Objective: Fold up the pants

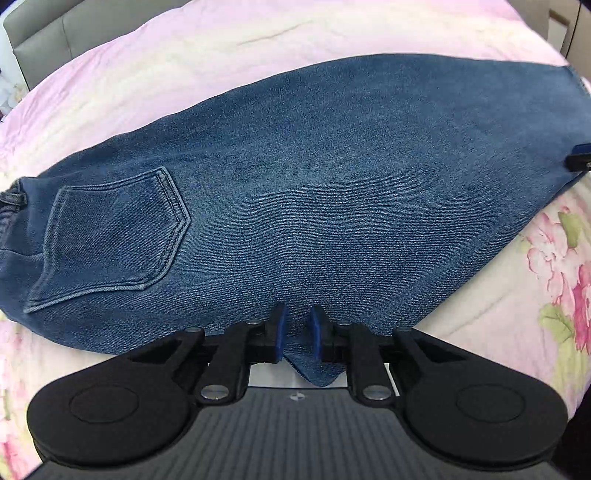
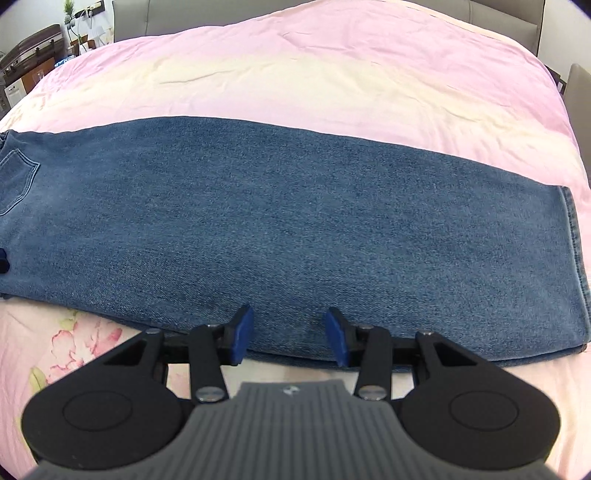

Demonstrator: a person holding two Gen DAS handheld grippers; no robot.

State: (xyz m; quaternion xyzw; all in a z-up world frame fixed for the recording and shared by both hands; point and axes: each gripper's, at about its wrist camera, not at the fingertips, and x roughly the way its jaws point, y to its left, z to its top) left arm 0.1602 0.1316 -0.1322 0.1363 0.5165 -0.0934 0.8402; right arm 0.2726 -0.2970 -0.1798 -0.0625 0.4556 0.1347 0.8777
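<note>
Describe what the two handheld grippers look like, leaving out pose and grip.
Both match. The left gripper and right gripper have matte black linkage arms joined by silver screws, blue pads lining the fingers, two round black housings with a circular outline, and a grey ribbed body with a small emblem. No cables or sleeves show.

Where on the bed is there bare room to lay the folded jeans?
Widest free patch: pink floral bedspread beyond the blue denim jeans, up to the grey headboard. Narrow strips past the hem and along the near edge, crowded by left gripper and right gripper.
</note>
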